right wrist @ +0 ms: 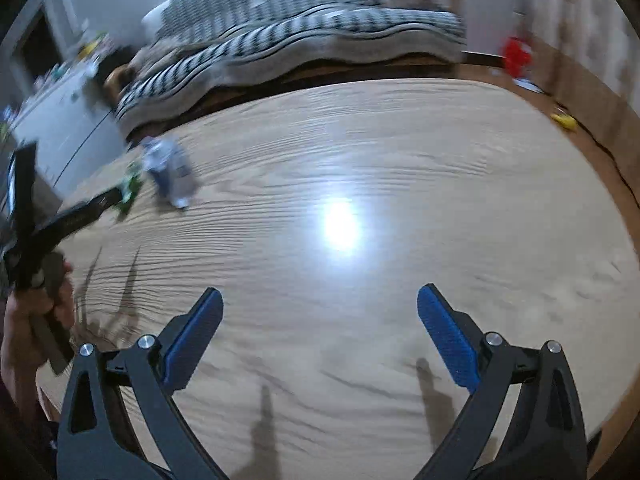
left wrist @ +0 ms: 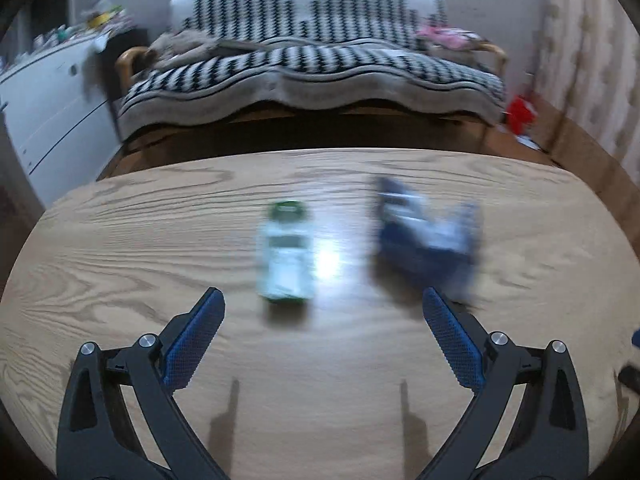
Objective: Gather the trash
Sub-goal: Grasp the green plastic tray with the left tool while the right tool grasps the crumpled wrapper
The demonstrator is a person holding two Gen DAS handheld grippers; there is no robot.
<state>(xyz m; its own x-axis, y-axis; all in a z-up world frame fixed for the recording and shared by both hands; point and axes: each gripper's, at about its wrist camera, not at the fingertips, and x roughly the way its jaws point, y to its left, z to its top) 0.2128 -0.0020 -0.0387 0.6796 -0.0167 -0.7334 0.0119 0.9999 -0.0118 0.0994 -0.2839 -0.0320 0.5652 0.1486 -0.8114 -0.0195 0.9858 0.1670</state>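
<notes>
A green and white packet (left wrist: 287, 254) lies on the wooden table (left wrist: 120, 248), blurred, just beyond my left gripper (left wrist: 324, 300). That gripper is open with nothing between its fingers. To the packet's right lies a crumpled blue and white wrapper (left wrist: 428, 236). In the right wrist view the wrapper (right wrist: 168, 170) and the green packet (right wrist: 130, 190) show small at the far left of the table (right wrist: 400, 160). My right gripper (right wrist: 320, 300) hangs open over bare wood, well away from both. A hand (right wrist: 28, 320) holds the left gripper's black frame at the left edge.
Behind the table stands a sofa (left wrist: 312, 60) with a black and white zigzag cover. A white cabinet (left wrist: 52, 100) is at the left. A red object (left wrist: 520, 114) and a yellow thing (right wrist: 564, 120) lie on the floor at the right.
</notes>
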